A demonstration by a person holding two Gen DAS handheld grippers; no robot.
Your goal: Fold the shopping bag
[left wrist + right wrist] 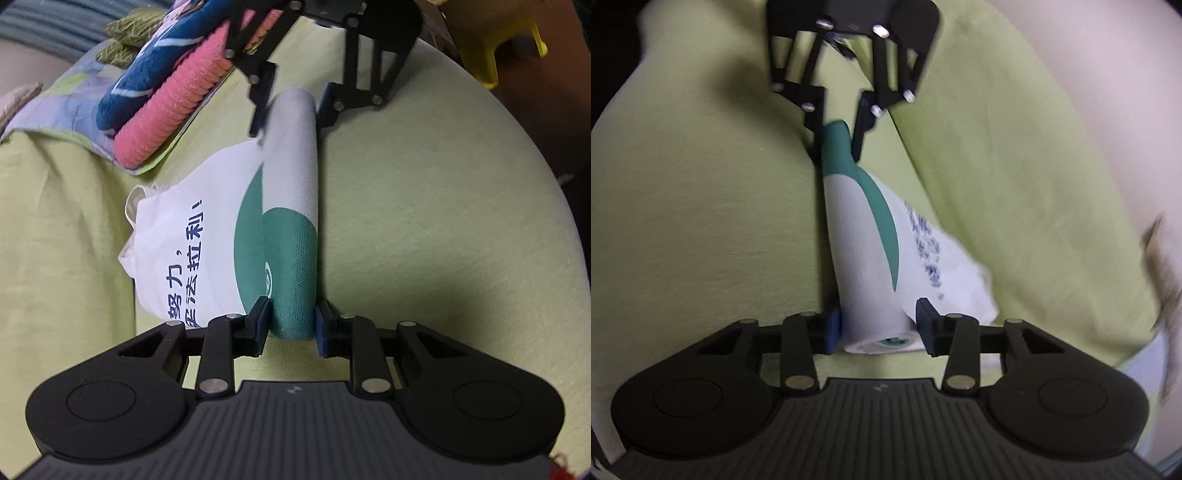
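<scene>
Item: shopping bag (pixel 291 206), white with a green roundel, part-rolled on a green-sheeted bed (pixel 424 221).
Left claw (pixel 291 321) clamps the roll's near end; right claw (pixel 291 107) stands narrowly parted round the far end, grip uncertain. Advice: keep both ends level, roll evenly toward the flat printed part, hold tension so the roll stays tight.

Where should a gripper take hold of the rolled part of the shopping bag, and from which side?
At its open ends, one gripper from each, as the left gripper and right gripper do now. The rolled part of the shopping bag is a long soft tube on the green sheet; jaws across each end likely keep it from unrolling.
</scene>
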